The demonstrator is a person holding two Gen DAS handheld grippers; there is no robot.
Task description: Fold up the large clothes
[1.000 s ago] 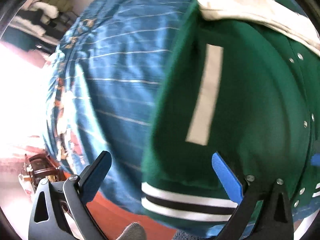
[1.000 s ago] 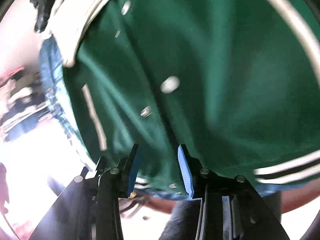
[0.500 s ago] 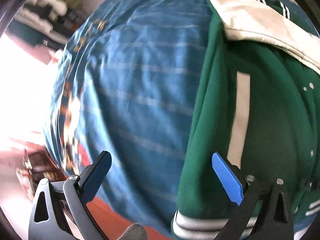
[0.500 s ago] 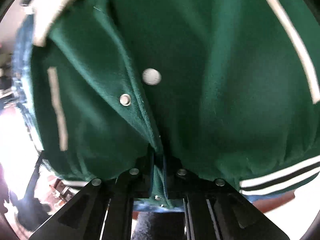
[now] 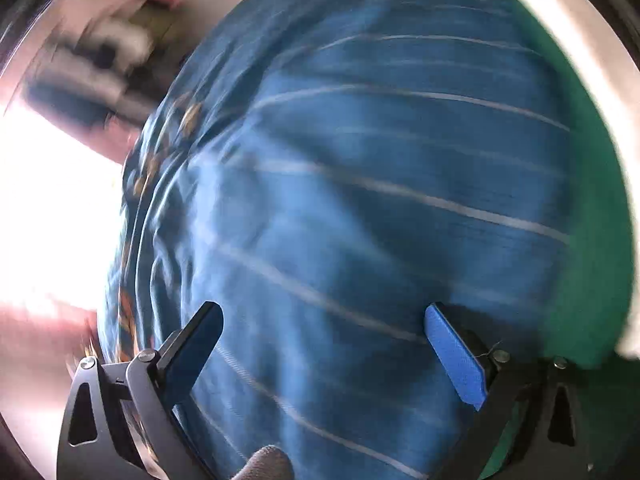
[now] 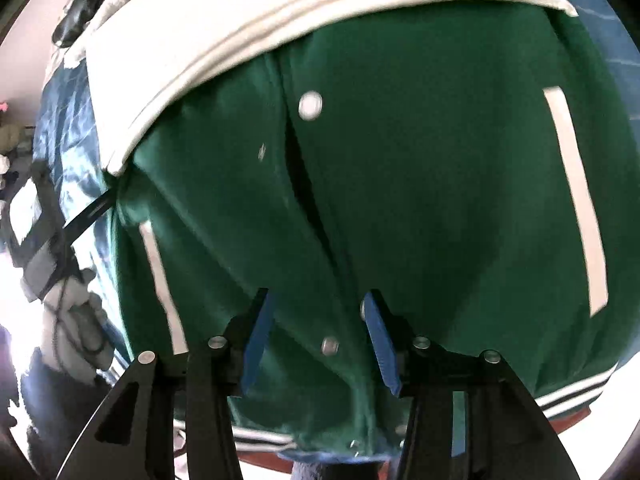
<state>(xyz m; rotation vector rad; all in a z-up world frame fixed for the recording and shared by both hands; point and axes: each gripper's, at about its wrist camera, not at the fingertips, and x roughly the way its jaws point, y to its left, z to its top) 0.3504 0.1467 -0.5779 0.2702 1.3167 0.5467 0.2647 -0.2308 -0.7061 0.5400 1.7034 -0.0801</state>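
Note:
A green varsity jacket (image 6: 420,200) with cream sleeves (image 6: 240,24), snap buttons and striped hem lies spread on a blue striped bedcover (image 5: 360,200). My right gripper (image 6: 316,316) hovers over the jacket's front placket near the hem; its jaws are opening and the blue pads stand off the cloth, with a snap and a fold of green fabric below the gap. My left gripper (image 5: 320,328) is wide open over bare bedcover, left of the jacket's green edge (image 5: 592,280). The left wrist view is blurred by motion.
Piled clothes (image 5: 120,48) lie blurred beyond the bed at upper left. Bright light washes out the left side (image 5: 48,208). In the right wrist view the left tool and its gloved hand (image 6: 60,264) show at the jacket's left edge, and a dark object (image 6: 76,16) lies at the top left.
The left gripper swept left off the jacket onto bare bedcover. The right gripper shut on the jacket's front edge, then let go and lifted back, jaws parted again.

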